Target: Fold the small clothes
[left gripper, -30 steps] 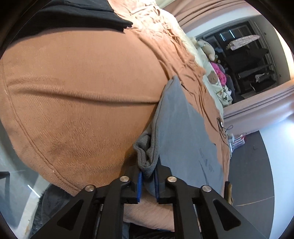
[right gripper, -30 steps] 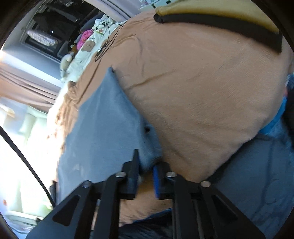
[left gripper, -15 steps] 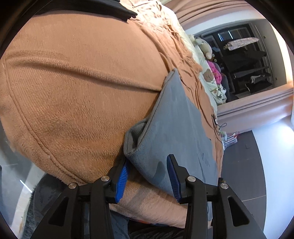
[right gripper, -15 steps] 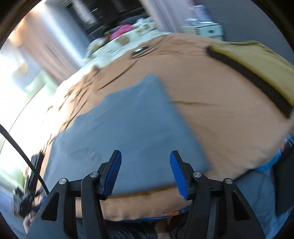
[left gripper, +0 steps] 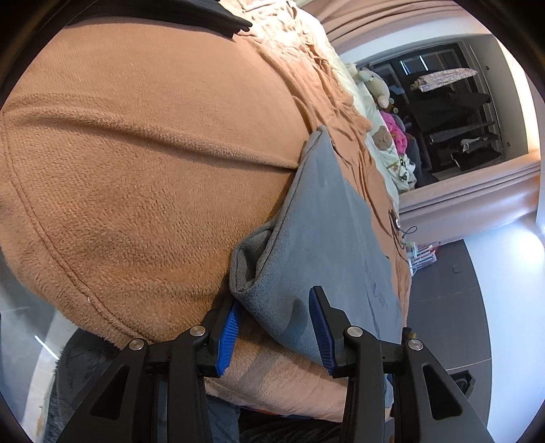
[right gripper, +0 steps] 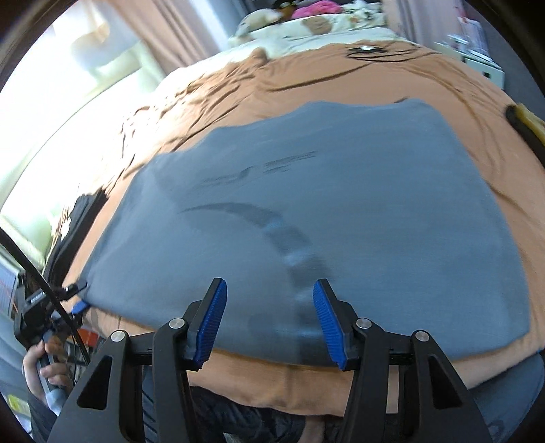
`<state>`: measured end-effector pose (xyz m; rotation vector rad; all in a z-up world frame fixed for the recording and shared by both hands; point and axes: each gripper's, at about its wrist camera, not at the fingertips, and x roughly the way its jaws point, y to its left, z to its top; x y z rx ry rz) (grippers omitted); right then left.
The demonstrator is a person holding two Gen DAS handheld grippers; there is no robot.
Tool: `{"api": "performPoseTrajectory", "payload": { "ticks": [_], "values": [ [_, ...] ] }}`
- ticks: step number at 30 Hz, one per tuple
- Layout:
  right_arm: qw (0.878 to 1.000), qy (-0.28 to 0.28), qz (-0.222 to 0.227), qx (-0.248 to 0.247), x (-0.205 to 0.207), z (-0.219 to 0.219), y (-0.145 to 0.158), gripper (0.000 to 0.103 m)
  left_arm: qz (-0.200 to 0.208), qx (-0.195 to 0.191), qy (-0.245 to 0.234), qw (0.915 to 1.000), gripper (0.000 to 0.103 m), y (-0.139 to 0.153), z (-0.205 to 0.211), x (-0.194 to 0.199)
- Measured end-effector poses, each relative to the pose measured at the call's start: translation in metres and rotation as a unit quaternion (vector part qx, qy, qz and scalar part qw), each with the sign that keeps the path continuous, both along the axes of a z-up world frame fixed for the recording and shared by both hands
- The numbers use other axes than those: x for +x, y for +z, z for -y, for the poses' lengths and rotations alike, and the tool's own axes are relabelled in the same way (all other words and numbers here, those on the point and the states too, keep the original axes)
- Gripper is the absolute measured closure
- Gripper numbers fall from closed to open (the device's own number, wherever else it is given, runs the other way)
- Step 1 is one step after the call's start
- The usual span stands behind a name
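Nearest the lens, the left gripper (left gripper: 274, 327) stands with its blue pads spread wide, straddling the near corner of the grey garment (left gripper: 327, 245) without pinching it; one pad sits just beside the doubled-over hem, which suggests the corner is set down for the fold rather than carried. The right gripper (right gripper: 269, 317) is likewise spread and holds nothing, hovering at the garment's (right gripper: 306, 211) near edge, probably so the cloth can lie flat. The garment lies spread on an orange-brown fleece blanket (left gripper: 143, 163), close to the bed's near edge. A yellow item with a black band (right gripper: 526, 124) lies toward the blanket's right edge. Farther off are soft toys (left gripper: 376, 85) at the head of the bed, curtains (right gripper: 163, 30) and a dark wardrobe recess (left gripper: 453, 112).
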<state>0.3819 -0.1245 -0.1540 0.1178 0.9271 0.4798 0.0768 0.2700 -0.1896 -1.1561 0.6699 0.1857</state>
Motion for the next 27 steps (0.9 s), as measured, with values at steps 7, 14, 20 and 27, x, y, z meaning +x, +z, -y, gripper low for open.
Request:
{"api": "performPoseTrajectory", "payload": {
  "ticks": [7, 14, 20, 27],
  "values": [
    [0.998, 0.048, 0.006, -0.030, -0.005, -0.040, -0.015, 0.056, 0.014, -0.015, -0.021, 0.9996, 0.061, -0.001, -0.001, 0.005],
    [0.993, 0.089, -0.003, -0.076, -0.014, -0.072, -0.039, 0.065, 0.012, -0.020, -0.020, 0.9995, 0.067, -0.002, -0.005, 0.007],
    [0.991, 0.093, -0.011, -0.092, -0.022, -0.075, -0.038, 0.065, 0.016, -0.046, -0.002, 0.9988, 0.080, -0.008, -0.012, 0.004],
    [0.992, 0.093, -0.031, -0.079, -0.022, -0.072, -0.023, 0.078, 0.018, -0.046, 0.006, 0.9988, 0.080, -0.005, -0.015, -0.001]
  ]
}}
